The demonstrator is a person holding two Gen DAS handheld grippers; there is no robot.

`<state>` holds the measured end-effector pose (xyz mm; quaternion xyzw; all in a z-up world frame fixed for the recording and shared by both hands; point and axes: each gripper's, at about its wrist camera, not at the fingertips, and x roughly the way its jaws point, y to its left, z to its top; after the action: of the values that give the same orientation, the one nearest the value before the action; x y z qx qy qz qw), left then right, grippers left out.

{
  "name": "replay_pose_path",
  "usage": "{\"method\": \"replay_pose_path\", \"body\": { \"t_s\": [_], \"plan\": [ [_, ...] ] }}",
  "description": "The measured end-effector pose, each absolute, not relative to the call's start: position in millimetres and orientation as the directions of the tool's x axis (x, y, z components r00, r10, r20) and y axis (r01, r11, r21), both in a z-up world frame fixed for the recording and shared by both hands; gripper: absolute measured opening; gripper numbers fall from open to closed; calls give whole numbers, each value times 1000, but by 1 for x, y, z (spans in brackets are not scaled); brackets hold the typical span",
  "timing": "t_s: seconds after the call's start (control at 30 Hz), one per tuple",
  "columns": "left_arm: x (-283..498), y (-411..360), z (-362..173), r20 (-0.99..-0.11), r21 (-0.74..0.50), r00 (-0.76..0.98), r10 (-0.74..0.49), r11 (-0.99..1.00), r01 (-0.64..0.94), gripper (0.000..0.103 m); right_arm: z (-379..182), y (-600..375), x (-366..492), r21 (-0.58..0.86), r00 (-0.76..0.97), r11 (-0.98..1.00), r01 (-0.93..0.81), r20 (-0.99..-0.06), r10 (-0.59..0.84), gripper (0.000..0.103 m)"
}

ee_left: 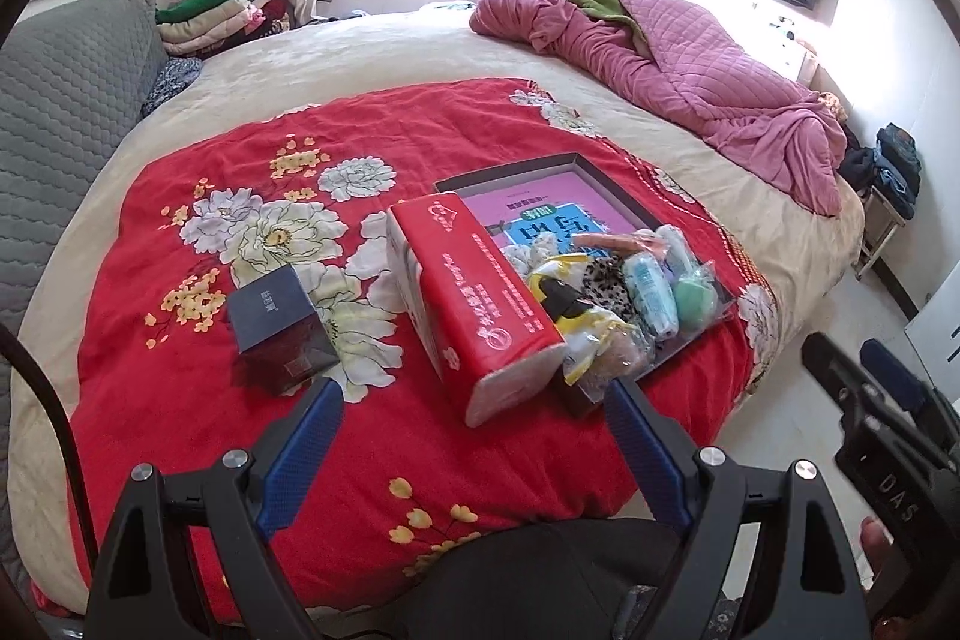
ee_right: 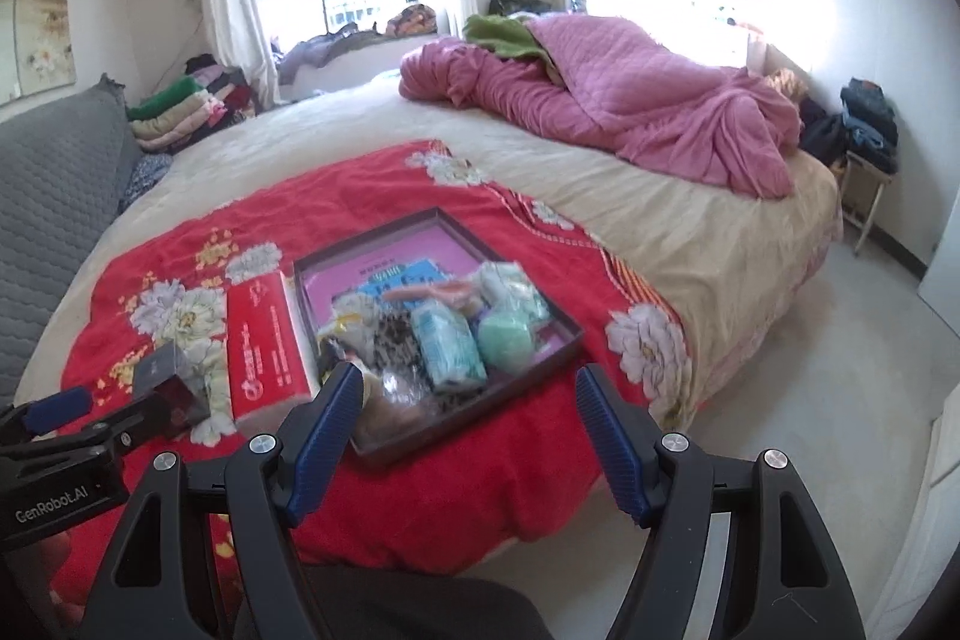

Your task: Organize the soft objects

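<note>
You see "GenRobot.AI" printed on the left gripper [ee_right: 60, 415]; the right gripper [ee_left: 864, 370] body reads "DAS".

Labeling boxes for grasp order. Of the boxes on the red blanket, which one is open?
The dark shallow tray box is open, holding soft packets over a pink sheet. The red tissue pack and the small dark navy box beside it are both closed.

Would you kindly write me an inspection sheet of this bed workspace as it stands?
Surface: red floral blanket on a beige bed.
Job's things: shallow tray holding small soft packets; red tissue pack beside it, leaning on its rim.
Clutter: dark box left of the pack.
Grippers: left tongs and right tongs open, empty, above the blanket's near edge.
Cables: black cable at left.
Surroundings: pink quilt, folded clothes, window, wall television.
</note>
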<state>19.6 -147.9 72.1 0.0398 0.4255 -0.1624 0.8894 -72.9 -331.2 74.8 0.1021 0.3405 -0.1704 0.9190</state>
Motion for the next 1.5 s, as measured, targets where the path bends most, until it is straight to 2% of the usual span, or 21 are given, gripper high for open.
{"method": "replay_pose_path", "body": {
  "t_s": [0.57,1.5],
  "plan": [
    [12,-153,49,-807,-69,540,-241,945,319,88,56,-313,-80,51,673,939,340,-711,-205,75],
    [10,-137,47,-809,-56,548,-212,956,288,88,55,-306,-83,34,661,944,329,-722,-204,75]
  ]
}}
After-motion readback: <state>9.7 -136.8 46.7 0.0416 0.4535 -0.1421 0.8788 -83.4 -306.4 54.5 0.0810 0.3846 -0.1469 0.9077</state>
